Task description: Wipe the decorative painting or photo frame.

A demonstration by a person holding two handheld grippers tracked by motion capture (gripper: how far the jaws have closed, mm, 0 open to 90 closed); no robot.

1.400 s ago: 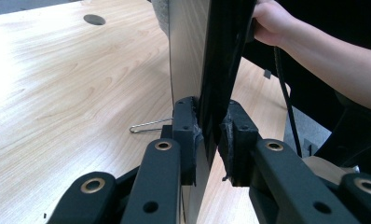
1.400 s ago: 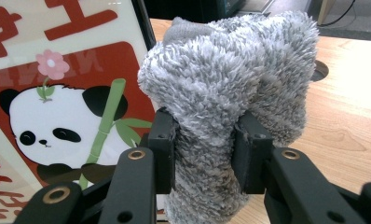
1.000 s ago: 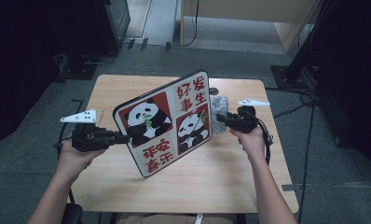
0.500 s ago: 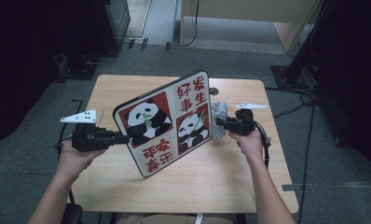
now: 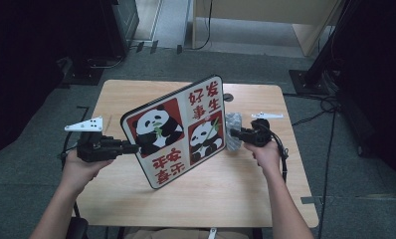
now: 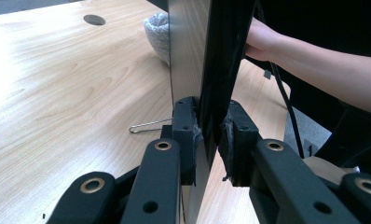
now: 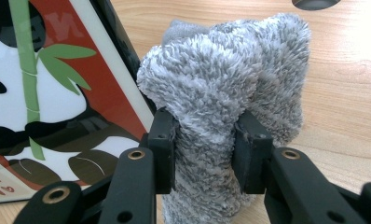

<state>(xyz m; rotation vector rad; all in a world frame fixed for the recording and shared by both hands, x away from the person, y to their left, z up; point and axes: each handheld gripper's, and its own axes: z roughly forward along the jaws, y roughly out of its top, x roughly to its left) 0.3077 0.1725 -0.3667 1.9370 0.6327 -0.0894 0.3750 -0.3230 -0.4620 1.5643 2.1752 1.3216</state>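
Since the earlier frame: right hand-held gripper (image 5: 237,133) lowered slightly, grey cloth (image 7: 221,98) still against panel's right edge. One rigid, glossy, rounded-corner panda panel (image 5: 178,130), tilted above wooden bench (image 5: 136,92), clamped at left edge by left hand-held gripper (image 6: 210,135). One fluffy cloth, pinched in right jaws. Two grippers.

Left claw (image 5: 135,148) clamping tilted panda board (image 5: 178,130), right claw (image 5: 234,133) gripping grey cloth (image 5: 233,130)

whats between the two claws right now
In the high view, the panda board stands tilted between them: the left claw clamps its left edge, and the right claw holds a grey fluffy cloth at its right edge.
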